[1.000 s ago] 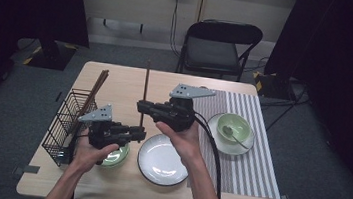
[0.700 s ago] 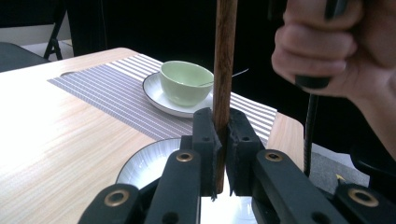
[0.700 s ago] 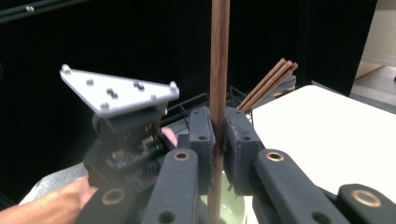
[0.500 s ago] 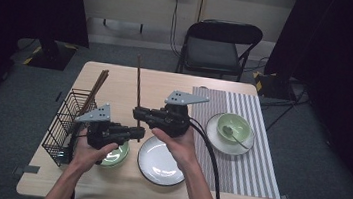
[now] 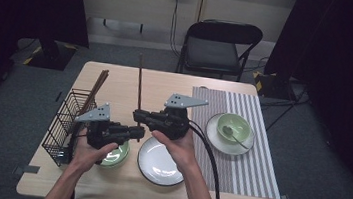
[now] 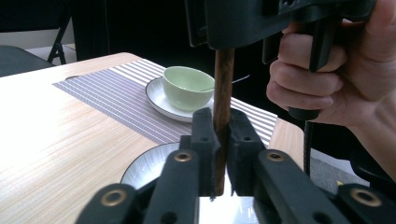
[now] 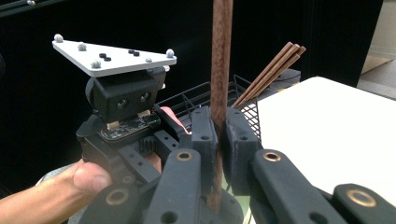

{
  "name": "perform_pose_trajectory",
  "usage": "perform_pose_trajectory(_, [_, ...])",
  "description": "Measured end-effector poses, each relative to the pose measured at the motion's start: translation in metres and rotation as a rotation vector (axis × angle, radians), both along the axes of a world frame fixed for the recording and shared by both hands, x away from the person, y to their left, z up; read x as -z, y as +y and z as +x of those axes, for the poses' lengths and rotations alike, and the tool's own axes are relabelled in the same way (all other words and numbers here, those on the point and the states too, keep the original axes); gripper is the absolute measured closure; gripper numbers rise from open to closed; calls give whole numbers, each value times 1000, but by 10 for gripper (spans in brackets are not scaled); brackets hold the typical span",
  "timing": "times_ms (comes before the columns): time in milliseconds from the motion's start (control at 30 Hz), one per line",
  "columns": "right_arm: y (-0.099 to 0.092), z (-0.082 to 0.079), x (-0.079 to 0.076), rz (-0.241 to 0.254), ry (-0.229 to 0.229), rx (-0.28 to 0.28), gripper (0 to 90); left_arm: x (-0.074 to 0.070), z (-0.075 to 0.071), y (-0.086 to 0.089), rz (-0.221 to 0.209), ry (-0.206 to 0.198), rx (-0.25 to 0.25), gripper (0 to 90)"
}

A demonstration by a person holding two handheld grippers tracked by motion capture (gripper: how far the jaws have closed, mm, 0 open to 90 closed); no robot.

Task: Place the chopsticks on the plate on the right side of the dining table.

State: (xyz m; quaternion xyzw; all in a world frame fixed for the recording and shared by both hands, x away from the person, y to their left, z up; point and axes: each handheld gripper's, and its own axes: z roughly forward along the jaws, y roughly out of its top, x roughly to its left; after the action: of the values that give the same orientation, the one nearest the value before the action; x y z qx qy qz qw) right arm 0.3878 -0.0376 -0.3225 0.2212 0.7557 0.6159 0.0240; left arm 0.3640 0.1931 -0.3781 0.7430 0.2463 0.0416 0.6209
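Note:
A long brown wooden chopstick (image 5: 139, 87) stands upright above the table's middle, and both grippers hold it. My right gripper (image 5: 138, 116) is shut on it from the right, with the stick (image 7: 220, 56) rising between its pads. Just below, my left gripper (image 5: 136, 131) comes in from the left. Its jaws have just been opening slightly, but the pads still press on the lower end of the stick (image 6: 223, 79). In the left gripper view my left gripper (image 6: 219, 135) sits under the other hand (image 6: 322, 84). My right gripper (image 7: 217, 133) faces the left one.
A black wire basket (image 5: 63, 122) with several chopsticks (image 5: 96, 88) stands at the table's left. A small green bowl (image 5: 116, 155) lies under the left hand, with a white plate (image 5: 159, 167) beside it. A striped placemat (image 5: 245, 160) carries a green bowl (image 5: 234, 126) with a spoon. A chair (image 5: 220, 49) stands behind the table.
My right gripper has carried the upright chopstick a little to the left, so its lower end now sits at the left gripper's jaws. The left hand has stayed in place.

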Motion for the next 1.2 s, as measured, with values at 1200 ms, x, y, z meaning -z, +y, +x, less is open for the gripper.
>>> perform_pose_trajectory(1200, [-17,1,-5,36,-51,23,842,-2,0,5,-9,0,15,807])
